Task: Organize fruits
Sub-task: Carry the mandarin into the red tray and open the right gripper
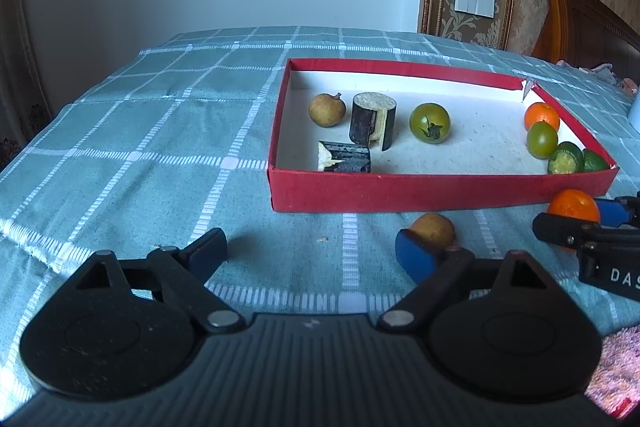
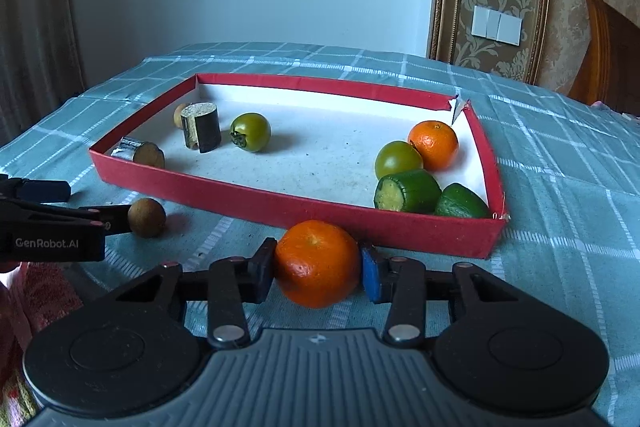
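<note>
A red tray point(image 1: 400, 191) point(image 2: 256, 201) on the checked cloth holds a brown longan point(image 1: 327, 109), two dark cut cylinders point(image 1: 373, 125), two green tomatoes point(image 1: 429, 123) point(image 2: 250, 131), an orange point(image 1: 542, 116) point(image 2: 433, 145) and green cut pieces point(image 2: 407, 190). My right gripper point(image 2: 316, 273) is shut on an orange point(image 2: 317, 263) point(image 1: 573, 209) just in front of the tray's near wall. My left gripper point(image 1: 312, 251) is open, low over the cloth. A loose brown longan point(image 1: 433, 230) point(image 2: 146, 217) lies by its right fingertip point(image 1: 412, 254).
The teal checked cloth point(image 1: 160, 155) covers the table to all sides. A pink towel point(image 1: 616, 367) lies at the near right in the left wrist view. A wooden headboard point(image 1: 588, 23) and patterned wall stand behind at the right.
</note>
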`<action>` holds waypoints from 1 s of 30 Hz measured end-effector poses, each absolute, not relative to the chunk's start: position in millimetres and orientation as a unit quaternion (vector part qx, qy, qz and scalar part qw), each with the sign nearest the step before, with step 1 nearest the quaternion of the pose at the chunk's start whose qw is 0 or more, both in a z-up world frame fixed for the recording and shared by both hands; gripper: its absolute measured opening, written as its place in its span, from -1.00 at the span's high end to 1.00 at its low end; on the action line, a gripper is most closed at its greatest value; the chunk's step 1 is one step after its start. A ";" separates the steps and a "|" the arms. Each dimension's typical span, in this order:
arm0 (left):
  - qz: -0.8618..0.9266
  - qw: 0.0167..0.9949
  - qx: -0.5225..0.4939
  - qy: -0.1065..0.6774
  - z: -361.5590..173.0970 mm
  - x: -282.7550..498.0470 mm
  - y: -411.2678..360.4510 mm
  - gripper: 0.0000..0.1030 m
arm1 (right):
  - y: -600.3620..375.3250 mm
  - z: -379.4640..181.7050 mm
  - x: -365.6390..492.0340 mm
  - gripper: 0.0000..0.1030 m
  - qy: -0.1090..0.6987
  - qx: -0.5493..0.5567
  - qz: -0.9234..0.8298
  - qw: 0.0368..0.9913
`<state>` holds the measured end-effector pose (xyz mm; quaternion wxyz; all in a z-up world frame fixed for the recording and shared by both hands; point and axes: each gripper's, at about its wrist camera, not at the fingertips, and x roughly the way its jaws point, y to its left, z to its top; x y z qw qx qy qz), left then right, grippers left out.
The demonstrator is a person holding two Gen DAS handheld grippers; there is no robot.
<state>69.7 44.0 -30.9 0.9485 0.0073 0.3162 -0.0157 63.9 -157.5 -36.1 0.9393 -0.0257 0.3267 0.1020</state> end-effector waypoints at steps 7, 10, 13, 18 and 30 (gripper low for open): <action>-0.017 0.948 0.008 0.317 -31.5 70.4 43.1 -0.78 | -160.1 -20.3 51.7 0.18 0.299 -0.028 0.111 0.947; -0.017 0.948 0.008 0.317 -31.9 70.5 42.9 -0.79 | -160.5 -7.8 50.5 0.18 0.282 -0.031 0.115 0.952; -0.018 0.948 0.009 0.318 -32.3 70.6 43.2 -0.81 | -160.0 1.7 55.2 0.18 0.269 -0.039 0.114 0.956; -0.019 0.948 0.010 0.319 -32.9 70.8 42.8 -0.83 | -156.5 7.2 77.5 0.18 0.262 -0.054 0.108 0.957; -0.021 0.947 0.011 0.320 -33.6 71.0 42.2 -0.87 | -133.5 -10.1 125.0 0.17 0.276 -0.079 0.114 0.951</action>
